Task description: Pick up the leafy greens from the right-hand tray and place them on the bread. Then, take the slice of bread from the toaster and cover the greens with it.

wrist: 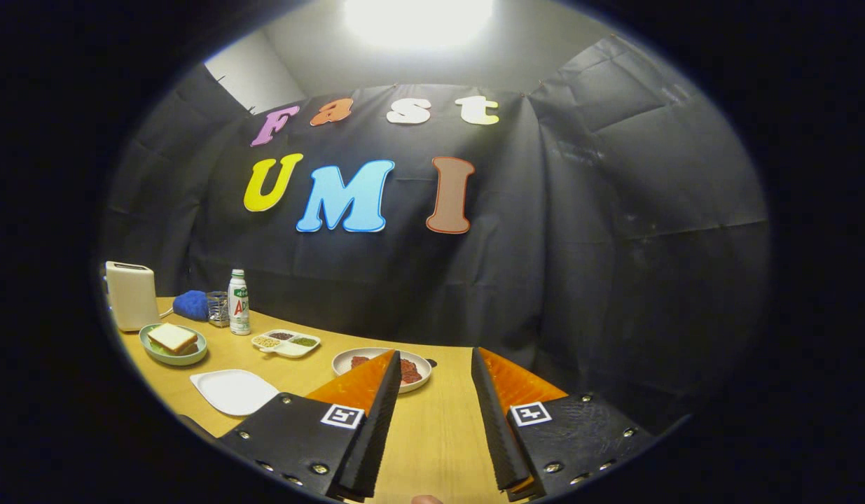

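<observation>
Claw (432, 420) open, empty, above counter (432, 434), bottom centre. Sandwich (171, 337) on plate (173, 355) lower left, before toaster (131, 295). Bottle (239, 302) label unreadable.

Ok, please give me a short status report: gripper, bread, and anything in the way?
Hand-held gripper open, holding nothing, above bare table. Bread slice lies on green plate beside toaster, far from fingers. Nothing in the way.
</observation>
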{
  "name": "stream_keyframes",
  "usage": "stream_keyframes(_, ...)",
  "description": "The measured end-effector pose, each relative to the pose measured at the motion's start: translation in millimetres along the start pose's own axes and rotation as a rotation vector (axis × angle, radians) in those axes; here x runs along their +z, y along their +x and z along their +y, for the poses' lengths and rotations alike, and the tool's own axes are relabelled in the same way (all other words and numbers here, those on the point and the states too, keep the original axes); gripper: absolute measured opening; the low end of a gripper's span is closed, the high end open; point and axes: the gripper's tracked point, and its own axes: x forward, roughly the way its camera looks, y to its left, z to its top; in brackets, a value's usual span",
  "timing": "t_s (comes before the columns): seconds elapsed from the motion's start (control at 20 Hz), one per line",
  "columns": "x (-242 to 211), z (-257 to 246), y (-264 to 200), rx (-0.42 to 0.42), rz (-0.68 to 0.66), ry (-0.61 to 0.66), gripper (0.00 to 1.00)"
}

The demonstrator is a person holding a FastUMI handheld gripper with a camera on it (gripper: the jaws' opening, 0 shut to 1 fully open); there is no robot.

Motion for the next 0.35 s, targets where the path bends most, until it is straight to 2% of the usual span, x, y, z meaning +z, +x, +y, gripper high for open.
stream_keyframes(0.25, -22.9, -54.1, 5.9, -0.013, -0.015, -0.103, 0.61)
stream_keyframes(0.35, -47.0, -65.5, 6.9, 0.002, 0.031, -0.127, 0.61)
